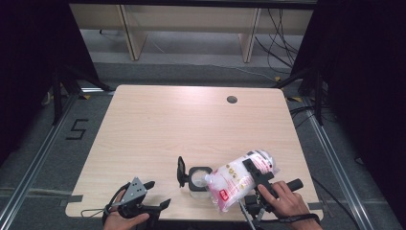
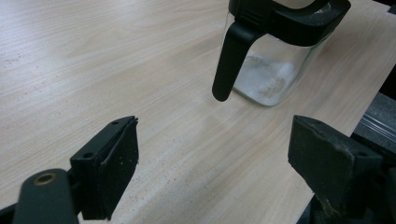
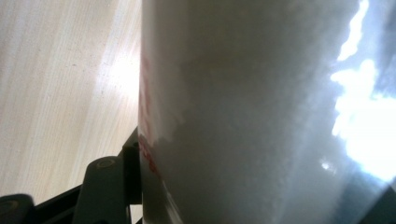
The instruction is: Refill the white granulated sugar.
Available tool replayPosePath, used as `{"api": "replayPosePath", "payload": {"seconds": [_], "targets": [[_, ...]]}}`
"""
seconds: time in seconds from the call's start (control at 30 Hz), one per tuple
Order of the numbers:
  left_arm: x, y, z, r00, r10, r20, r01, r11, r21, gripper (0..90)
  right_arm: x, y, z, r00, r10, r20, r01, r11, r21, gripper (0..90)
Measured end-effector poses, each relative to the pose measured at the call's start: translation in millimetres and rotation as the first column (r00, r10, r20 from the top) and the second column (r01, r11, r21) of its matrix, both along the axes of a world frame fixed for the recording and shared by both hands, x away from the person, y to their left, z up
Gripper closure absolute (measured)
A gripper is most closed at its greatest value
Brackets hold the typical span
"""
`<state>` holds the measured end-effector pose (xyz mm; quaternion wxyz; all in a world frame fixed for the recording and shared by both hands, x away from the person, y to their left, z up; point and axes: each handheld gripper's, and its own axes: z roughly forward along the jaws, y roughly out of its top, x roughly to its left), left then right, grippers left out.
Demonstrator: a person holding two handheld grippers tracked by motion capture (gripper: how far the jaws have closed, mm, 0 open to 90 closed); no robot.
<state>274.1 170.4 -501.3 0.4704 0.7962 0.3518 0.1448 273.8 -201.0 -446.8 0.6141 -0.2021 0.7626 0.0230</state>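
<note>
My right claw (image 1: 253, 173) grips the bag of sugar (image 1: 238, 181), tilted mouth-down leftward over the open jar (image 1: 199, 181); my left claw (image 1: 154, 192), open and empty, waits beside it.

The clear plastic bag of white granules (image 1: 239, 180), printed in red, lay tilted in my grip, its mouth over the open glass jar (image 1: 198, 182) near the table's front edge. The jar stood upright, its black lid flipped up, a little white powder (image 2: 268, 77) inside.
</note>
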Motion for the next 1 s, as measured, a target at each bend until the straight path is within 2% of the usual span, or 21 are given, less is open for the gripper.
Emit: {"api": "replayPosePath", "payload": {"seconds": [0.1, 0.17, 0.2, 0.3, 0.33, 0.4, 0.47, 0.5, 0.57, 0.6, 0.63, 0.67, 0.7, 0.73, 0.8, 0.83, 0.87, 0.9, 0.93, 0.97, 1.0], "targets": [[-1.5, -1.0, -1.2, 0.9995, 0.028, -0.018, -0.028, 0.9991, -0.033, 15.8, -0.1, -0.7, 0.0, 1.0, -0.003, 0.003, 0.003, 1.0, 0.009, 39.9], [-0.4, 0.9, 0.1, 0.9996, 0.026, -0.013, -0.026, 0.9997, -0.002, 15.8, 0.3, -0.9, -0.3, 0.9999, 0.009, 0.012, -0.01, 0.9999, 0.013, 40.0], [-1.1, -0.6, -0.6, 0.9996, 0.022, -0.016, -0.023, 0.9995, -0.023, 15.8, 0.4, -0.9, -0.2, 0.9999, 0.011, 0.012, -0.011, 0.9999, 0.01, 39.9], [-0.6, 0.6, -0.2, 1.0, 0.005, -0.003, -0.005, 1.0, -0.006, 15.8, 0.9, -0.4, -1.6, 0.9998, 0.011, 0.015, -0.011, 0.9999, 0.009, 40.0], [-1.3, -0.7, -0.4, 0.9996, 0.021, -0.018, -0.022, 0.9995, -0.024, 15.8, -0.4, -0.9, -3.5, 0.9999, -0.007, 0.01, 0.007, 0.9997, 0.024, 40.0], [-1.8, -0.8, -0.3, 0.9997, 0.021, -0.015, -0.021, 0.9996, -0.017, 15.8, 1.1, 0.5, -2.4, 0.9996, 0.022, 0.018, -0.022, 0.9997, 0.002, 40.0], [-1.2, 0.5, -0.4, 1.0, 0.007, -0.004, -0.007, 0.9999, -0.012, 15.8, 0.7, 1.5, -3.3, 0.9998, 0.015, 0.012, -0.015, 0.9999, -0.006, 40.0], [-1.8, -0.1, -0.5, 0.9996, 0.021, -0.019, -0.022, 0.9995, -0.024, 15.8, -0.2, 1.1, -4.7, 1.0, 0.004, 0.005, -0.004, 1.0, 0.001, 40.0], [-0.7, -0.5, -0.1, 0.9999, 0.013, -0.003, -0.013, 0.9996, -0.024, 15.8, -0.5, 1.0, -5.1, 1.0, 0.003, 0.002, -0.003, 1.0, 0.009, 40.0], [-2.2, -1.2, -0.8, 0.9995, 0.025, -0.02, -0.026, 0.9991, -0.033, 15.8, -0.7, 0.5, -5.8, 0.9999, -0.01, -0.012, 0.01, 0.9998, 0.017, 40.0], [-2.4, -0.6, -0.7, 0.9997, 0.02, -0.014, -0.021, 0.9995, -0.026, 15.8, -0.8, 0.5, -5.9, 0.9998, -0.014, -0.013, 0.014, 0.9996, 0.023, 40.0], [-1.7, -0.1, -0.6, 0.9998, 0.016, -0.008, -0.016, 0.9996, -0.026, 15.8, 0.5, 1.4, -3.7, 1.0, 0.006, -0.006, -0.006, 1.0, 0.0, 40.0], [-1.9, 0.2, -0.3, 0.9996, 0.021, -0.018, -0.021, 0.9995, -0.025, 15.8, 0.8, 0.2, -5.0, 1.0, 0.009, 0.0, -0.009, 0.9997, 0.024, 40.0], [-0.6, 0.8, 0.2, 1.0, 0.009, -0.001, -0.009, 0.9998, -0.016, 15.8, 1.3, 0.4, -3.9, 0.9998, 0.018, 0.008, -0.018, 0.9996, 0.019, 40.0], [-2.4, -0.8, -0.7, 0.9997, 0.021, -0.013, -0.022, 0.9993, -0.031, 15.8, 2.0, 1.0, -1.4, 0.9991, 0.033, 0.026, -0.033, 0.9994, -0.005, 40.0], [-1.7, 1.2, -0.3, 1.0, 0.003, -0.002, -0.003, 1.0, -0.006, 15.8, 0.3, -0.3, -4.1, 0.9999, -0.001, 0.011, 0.001, 0.9998, 0.018, 40.0], [-1.4, 1.3, -0.1, 1.0, 0.004, -0.001, -0.004, 1.0, -0.009, 15.8, 0.0, -0.6, -4.4, 0.9999, -0.007, 0.01, 0.007, 0.9997, 0.022, 40.0], [-2.0, 0.1, -0.5, 0.9996, 0.021, -0.017, -0.022, 0.9994, -0.028, 15.8, 0.1, -0.9, -3.7, 0.9999, -0.004, 0.012, 0.003, 0.9998, 0.019, 40.0], [-1.1, 0.6, 0.1, 0.9999, 0.013, -0.006, -0.013, 0.9998, -0.017, 15.8, 0.1, -1.2, -3.6, 0.9999, -0.002, 0.011, 0.001, 0.9998, 0.021, 40.0], [-1.9, -1.1, -0.7, 0.9996, 0.025, -0.015, -0.026, 0.999, -0.037, 15.8, 0.2, -1.2, -3.4, 1.0, 0.002, 0.01, -0.002, 0.9998, 0.018, 40.1], [-2.3, 0.3, -0.4, 0.9998, 0.017, -0.01, -0.017, 0.9997, -0.017, 15.8, 0.1, -1.2, -3.7, 1.0, 0.001, 0.009, -0.001, 0.9998, 0.018, 40.0]]}}
